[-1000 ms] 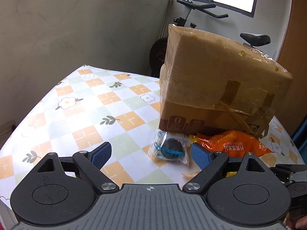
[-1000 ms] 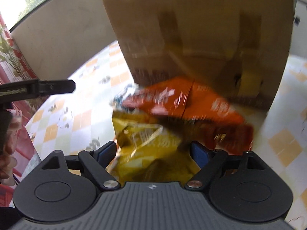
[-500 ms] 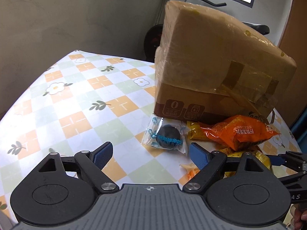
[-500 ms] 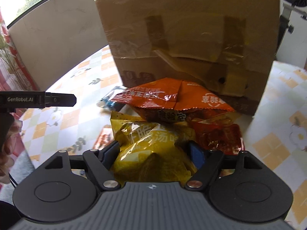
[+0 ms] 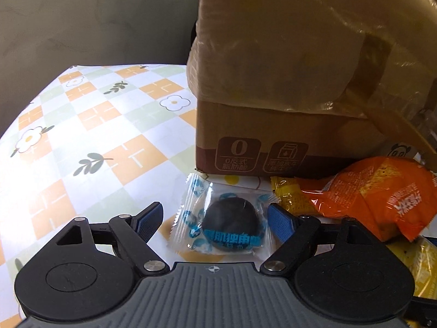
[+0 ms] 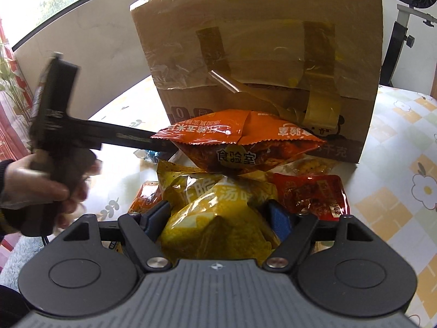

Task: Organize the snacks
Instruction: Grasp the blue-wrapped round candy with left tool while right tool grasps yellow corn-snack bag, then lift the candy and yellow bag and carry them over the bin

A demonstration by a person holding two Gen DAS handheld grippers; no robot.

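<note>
A clear packet with a dark round snack [image 5: 228, 222] lies on the table between the open fingers of my left gripper [image 5: 215, 220]. An orange snack bag [image 5: 374, 194] lies to its right, in front of a taped cardboard box [image 5: 286, 68]. In the right wrist view my right gripper [image 6: 218, 214] is open around a yellow snack bag [image 6: 218, 210], its pads at the bag's sides. The orange bag [image 6: 240, 142] lies beyond it, with a red packet [image 6: 314, 194] on the right and the box [image 6: 259, 54] behind.
The table has an orange, green and white flowered cloth [image 5: 90, 125]. The left gripper's body and the hand holding it [image 6: 54, 147] show at the left of the right wrist view. A small orange packet [image 6: 144, 194] lies left of the yellow bag. An exercise bike [image 6: 409, 13] stands behind the table.
My left gripper has moved forward and down so the dark snack packet now lies between its fingers. My right gripper has stayed over the yellow bag, still open.
</note>
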